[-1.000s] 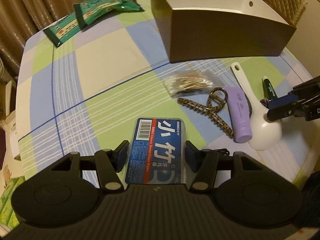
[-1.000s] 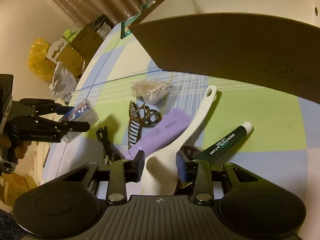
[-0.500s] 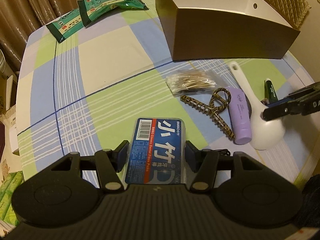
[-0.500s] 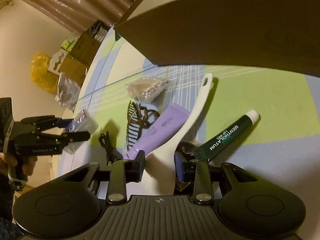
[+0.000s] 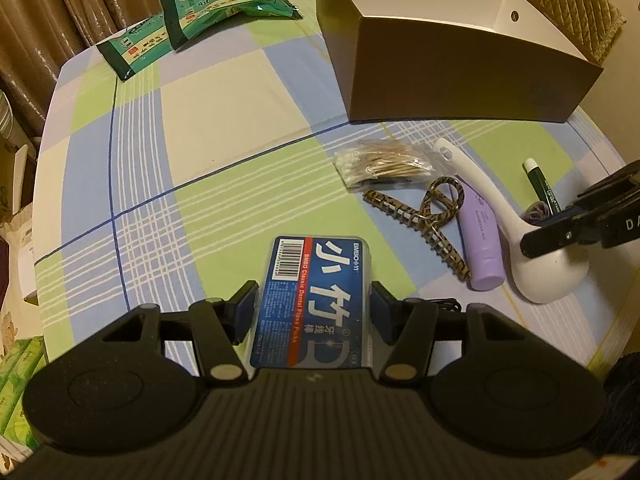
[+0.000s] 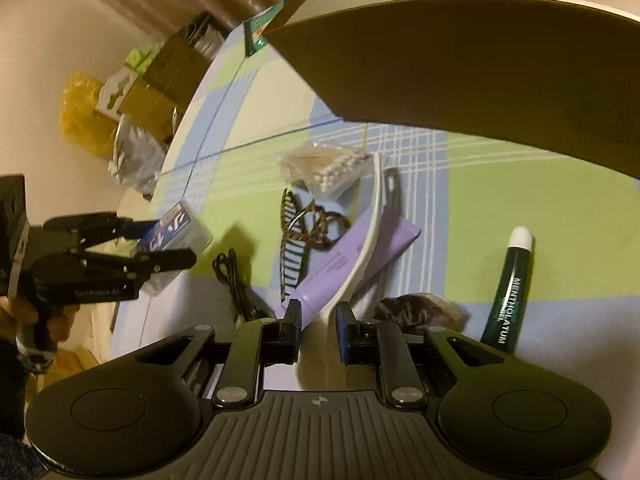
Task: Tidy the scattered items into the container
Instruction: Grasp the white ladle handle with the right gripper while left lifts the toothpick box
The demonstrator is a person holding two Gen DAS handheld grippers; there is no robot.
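Observation:
My left gripper [image 5: 314,306] is shut on a blue dental floss pick box [image 5: 314,300] and holds it above the checked tablecloth; the box also shows in the right wrist view [image 6: 176,232]. My right gripper [image 6: 317,322] is shut on the bowl of a white spoon [image 6: 362,252], tilted up on its edge; the spoon also shows in the left wrist view [image 5: 516,224]. The brown open container [image 5: 452,60] stands at the back right. On the cloth lie a cotton swab bag [image 5: 384,162], a leopard hair claw [image 5: 424,216], a purple tube [image 5: 482,236] and a green Mentholatum tube [image 6: 510,284].
Two green snack packets [image 5: 192,20] lie at the far left of the table. A black cable [image 6: 236,280] and a dark hair tie [image 6: 412,308] lie near my right gripper. Cardboard boxes and bags [image 6: 148,92] stand beyond the table's edge.
My right gripper has closed on the white spoon's bowl and tipped the spoon up on its edge. My left gripper has risen a little with the floss box.

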